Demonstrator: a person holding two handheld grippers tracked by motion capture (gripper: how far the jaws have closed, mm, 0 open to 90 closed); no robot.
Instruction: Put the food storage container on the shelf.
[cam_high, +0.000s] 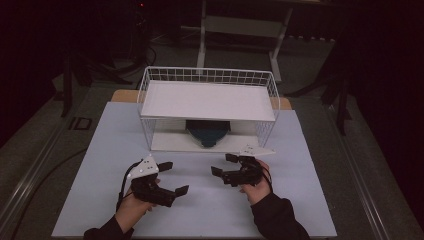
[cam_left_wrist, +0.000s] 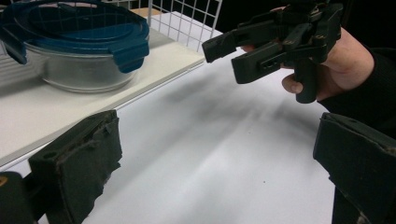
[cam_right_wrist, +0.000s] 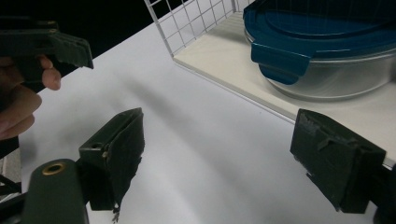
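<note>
1. Both tools hover, nothing held: the black left gripper (cam_high: 168, 176) gapes wide at lower left, the black right gripper (cam_high: 223, 164) likewise at lower centre.
2. The round glass container with blue clip lid (cam_high: 207, 132) sits mid-frame on the white wire rack's (cam_high: 146, 95) lower shelf.
3. Likely next: reach in, straddle it.
4. Pale table (cam_high: 310, 200); dim room.

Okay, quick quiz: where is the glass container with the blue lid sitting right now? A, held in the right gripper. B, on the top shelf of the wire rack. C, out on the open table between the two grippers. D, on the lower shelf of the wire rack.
D: the glass container rests on the lower shelf of the wire rack, under the bare top shelf; both grippers hover open above the table.
</note>
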